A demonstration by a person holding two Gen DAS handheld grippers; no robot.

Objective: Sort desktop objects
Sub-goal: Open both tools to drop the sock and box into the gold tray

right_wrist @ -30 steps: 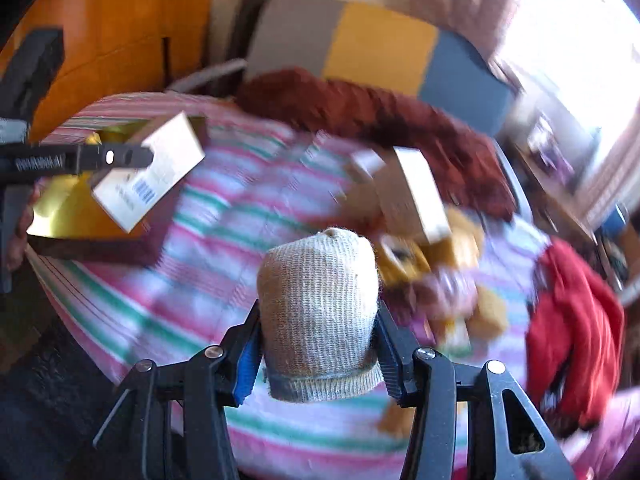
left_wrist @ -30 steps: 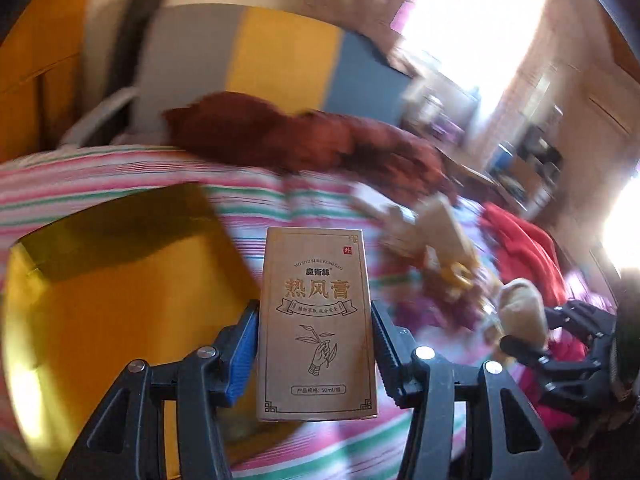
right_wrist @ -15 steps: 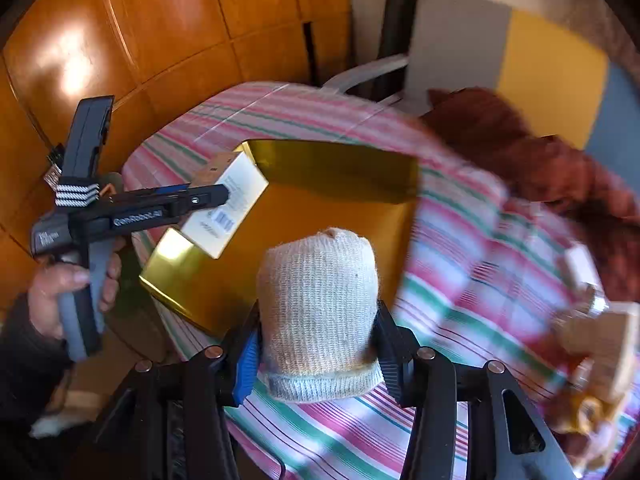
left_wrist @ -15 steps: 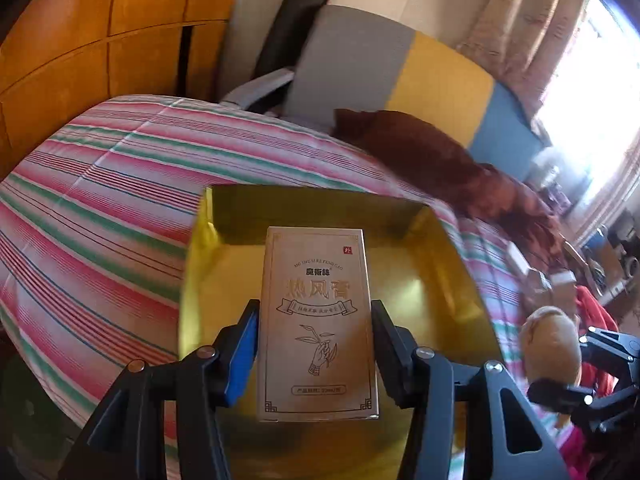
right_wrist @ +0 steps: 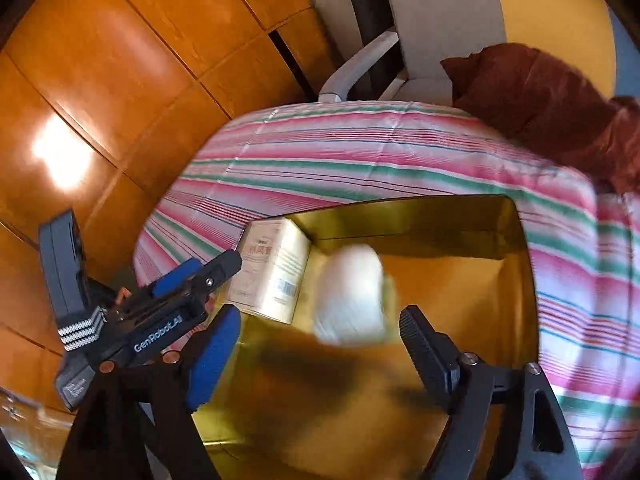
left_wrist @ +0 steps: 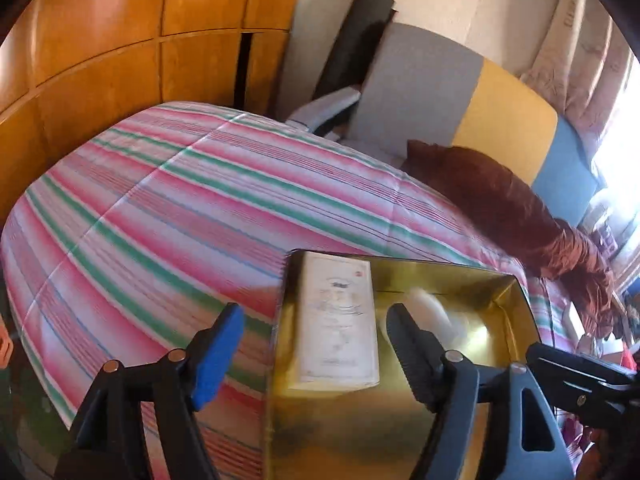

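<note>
A gold tray (left_wrist: 516, 304) (right_wrist: 520, 248) sits on the striped bedcover. A beige carton box (left_wrist: 338, 320) (right_wrist: 276, 272) lies in the tray's left corner. A rolled grey-white sock (left_wrist: 430, 312) (right_wrist: 352, 296), blurred, is in the tray beside the box. My left gripper (left_wrist: 310, 344) is open and empty just over the tray's left edge; it also shows in the right wrist view (right_wrist: 224, 272). My right gripper (right_wrist: 320, 352) is open and empty above the tray, the sock just beyond its jaws.
The pink, green and white striped cover (left_wrist: 160, 216) spreads left of the tray. A dark red cloth (left_wrist: 512, 200) lies at the back right before a grey, yellow and blue headboard (left_wrist: 460, 92). Orange wooden cabinets (right_wrist: 100, 80) stand at the left.
Both grippers have opened. The box has left the left gripper and the sock has left the right gripper; both are now in the gold tray.
</note>
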